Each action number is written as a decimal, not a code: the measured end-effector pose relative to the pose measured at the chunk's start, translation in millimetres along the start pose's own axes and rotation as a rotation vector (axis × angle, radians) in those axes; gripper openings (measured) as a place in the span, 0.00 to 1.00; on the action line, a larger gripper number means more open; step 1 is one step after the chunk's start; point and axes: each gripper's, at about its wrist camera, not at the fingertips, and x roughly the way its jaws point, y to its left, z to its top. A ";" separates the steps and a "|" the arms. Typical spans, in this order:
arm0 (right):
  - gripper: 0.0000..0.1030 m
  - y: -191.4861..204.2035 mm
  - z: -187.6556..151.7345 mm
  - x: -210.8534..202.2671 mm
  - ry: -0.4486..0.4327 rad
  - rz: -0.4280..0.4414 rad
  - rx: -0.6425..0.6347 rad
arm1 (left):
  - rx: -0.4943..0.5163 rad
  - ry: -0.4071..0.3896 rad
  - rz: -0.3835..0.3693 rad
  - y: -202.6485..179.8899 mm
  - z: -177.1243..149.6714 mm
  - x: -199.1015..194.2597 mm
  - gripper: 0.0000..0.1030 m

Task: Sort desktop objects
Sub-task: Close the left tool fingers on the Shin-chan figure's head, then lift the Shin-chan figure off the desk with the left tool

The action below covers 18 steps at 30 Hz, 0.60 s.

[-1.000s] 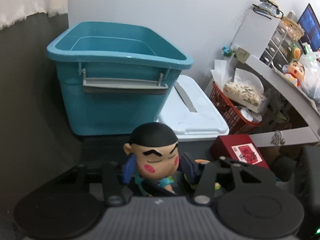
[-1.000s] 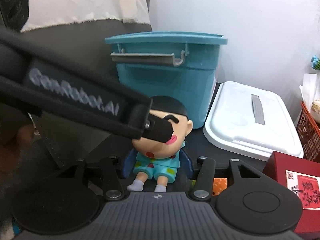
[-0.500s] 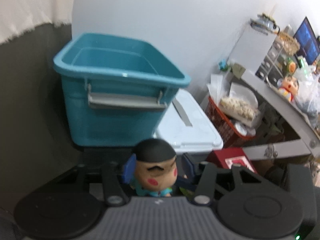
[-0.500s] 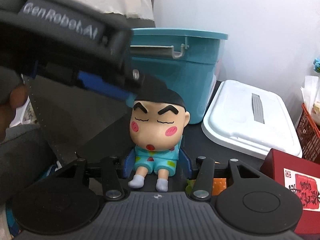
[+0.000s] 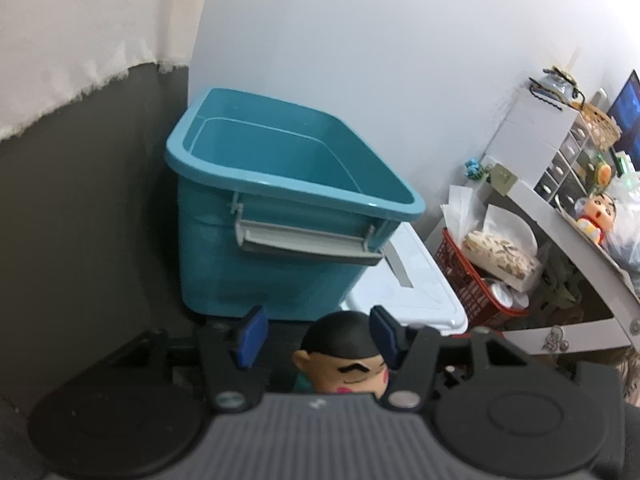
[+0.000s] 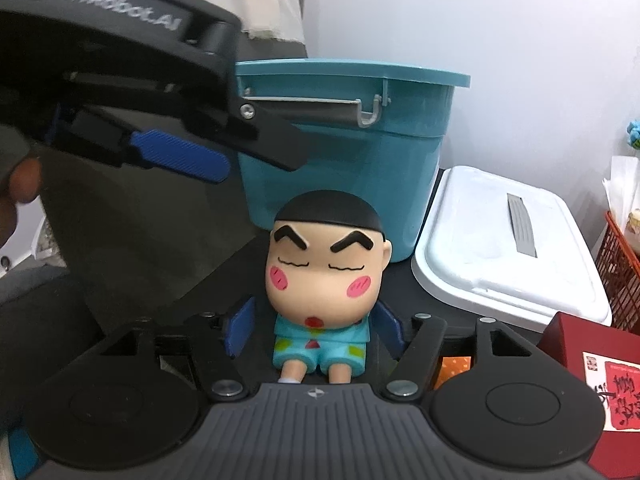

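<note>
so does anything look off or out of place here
Nothing is spilled or damaged. The one loose piece is the teal bin's white lid, lying beside it on the table. The doll sits upright between the open right gripper's fingers.

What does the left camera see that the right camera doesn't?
Only the left camera looks down into the teal bin's inside, and sees the shelf's second doll. Only the right camera shows the doll's whole face and pajamas between the right tongs, plus the left tongs hovering open above. Both show the bin, white lid, doll and red basket.
</note>
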 end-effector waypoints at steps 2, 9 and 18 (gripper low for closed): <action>0.66 1.6 1.4 4.5 -0.001 -0.008 0.005 | 0.003 0.003 -0.004 -0.5 -0.5 0.5 0.59; 0.55 3.6 4.0 9.6 0.006 0.000 -0.007 | -0.003 0.008 -0.008 1.8 -1.2 0.7 0.59; 0.55 -3.9 4.0 -7.8 0.001 0.043 -0.002 | -0.005 0.014 -0.026 -0.3 -2.1 2.6 0.60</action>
